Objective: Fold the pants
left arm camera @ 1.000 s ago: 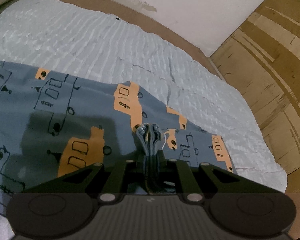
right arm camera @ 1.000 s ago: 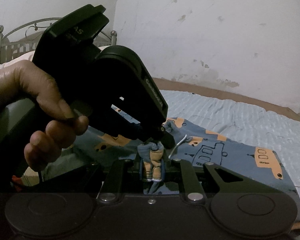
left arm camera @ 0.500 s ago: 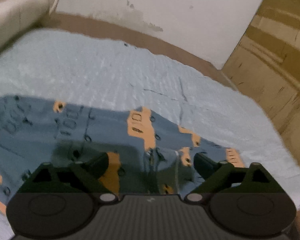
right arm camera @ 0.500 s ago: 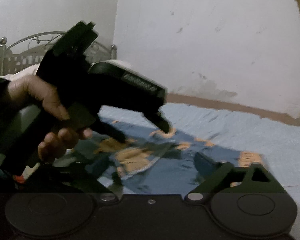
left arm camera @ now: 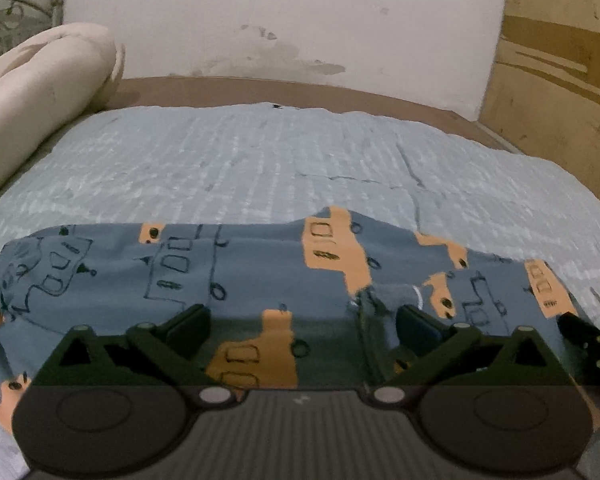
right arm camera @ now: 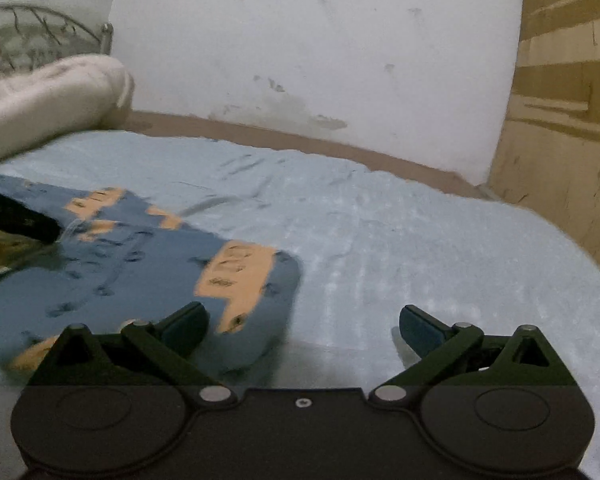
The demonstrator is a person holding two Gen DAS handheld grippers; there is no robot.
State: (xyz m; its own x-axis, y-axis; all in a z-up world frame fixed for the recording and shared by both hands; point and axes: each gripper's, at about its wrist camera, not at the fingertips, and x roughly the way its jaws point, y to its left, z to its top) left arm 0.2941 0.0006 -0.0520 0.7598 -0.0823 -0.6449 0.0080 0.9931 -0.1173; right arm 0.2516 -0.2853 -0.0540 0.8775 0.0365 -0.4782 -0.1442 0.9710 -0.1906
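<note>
Both the left gripper (left arm camera: 302,330) and right gripper (right arm camera: 304,328) gape wide, empty, leaving the pants (left arm camera: 240,264) folded flat on the bed (left arm camera: 260,160).

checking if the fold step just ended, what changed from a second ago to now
Both grippers let go. A second ago each was clamped on a bunched edge of the pants; now the left gripper and right gripper are wide open and drawn back, the right one swung out over the bedspread. The pants stay flat on the bed, and the pillow has not moved.
</note>
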